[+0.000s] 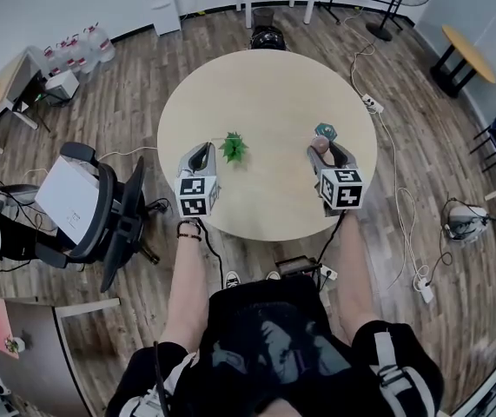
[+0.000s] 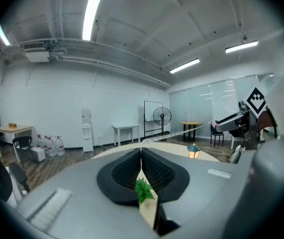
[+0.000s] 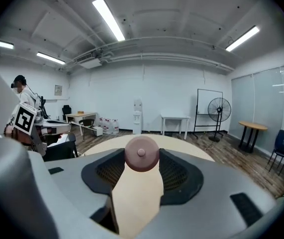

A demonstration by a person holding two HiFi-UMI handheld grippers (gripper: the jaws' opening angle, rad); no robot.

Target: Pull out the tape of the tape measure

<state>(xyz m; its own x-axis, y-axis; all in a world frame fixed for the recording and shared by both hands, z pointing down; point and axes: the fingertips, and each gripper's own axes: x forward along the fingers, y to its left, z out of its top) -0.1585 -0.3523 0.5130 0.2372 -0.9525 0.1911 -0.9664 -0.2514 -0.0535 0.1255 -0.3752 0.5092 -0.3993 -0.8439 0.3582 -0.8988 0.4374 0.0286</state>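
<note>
My right gripper [image 1: 323,148] holds a round, pinkish-brown tape measure [image 3: 141,153] between its jaws above the right part of the round wooden table [image 1: 274,85]. My left gripper [image 1: 201,149] is over the table's left part, shut on the end of the tape. In the left gripper view the pale tape [image 2: 181,132] runs from the left gripper's [image 2: 141,151] closed tips across to the right gripper [image 2: 241,121]. The case fills the gap of the right gripper [image 3: 142,157].
A small green plant [image 1: 234,147] stands on the table between the grippers, and a teal lantern [image 1: 325,131] sits beyond the right one. An office chair [image 1: 100,215] is at the table's left. Cables and a power strip [image 1: 371,103] lie on the floor at the right.
</note>
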